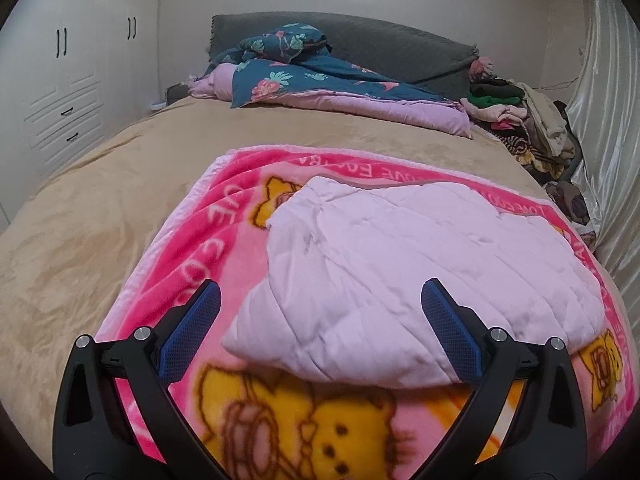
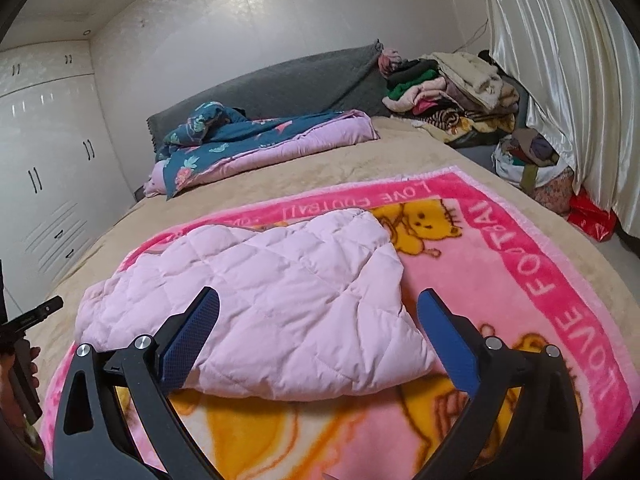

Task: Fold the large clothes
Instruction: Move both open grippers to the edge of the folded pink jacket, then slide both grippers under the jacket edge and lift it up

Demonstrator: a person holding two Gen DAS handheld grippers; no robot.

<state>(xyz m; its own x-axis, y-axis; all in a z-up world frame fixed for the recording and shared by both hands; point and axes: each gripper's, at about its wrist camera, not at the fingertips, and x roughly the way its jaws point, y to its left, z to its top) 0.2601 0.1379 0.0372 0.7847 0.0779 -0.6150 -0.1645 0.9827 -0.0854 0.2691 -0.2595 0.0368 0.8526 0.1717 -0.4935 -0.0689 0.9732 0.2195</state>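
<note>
Left wrist: left gripper (image 1: 320, 300) hovering spread, empty, over the folded pink quilted garment (image 1: 400, 272) lying on the pink blanket (image 1: 192, 248).
Right wrist: right gripper (image 2: 318, 308) also spread, empty. Folding looking nearly done.

Pale pink quilted garment (image 1: 404, 272) lies folded flat; rumpled on blanket (image 1: 192, 236).
</note>
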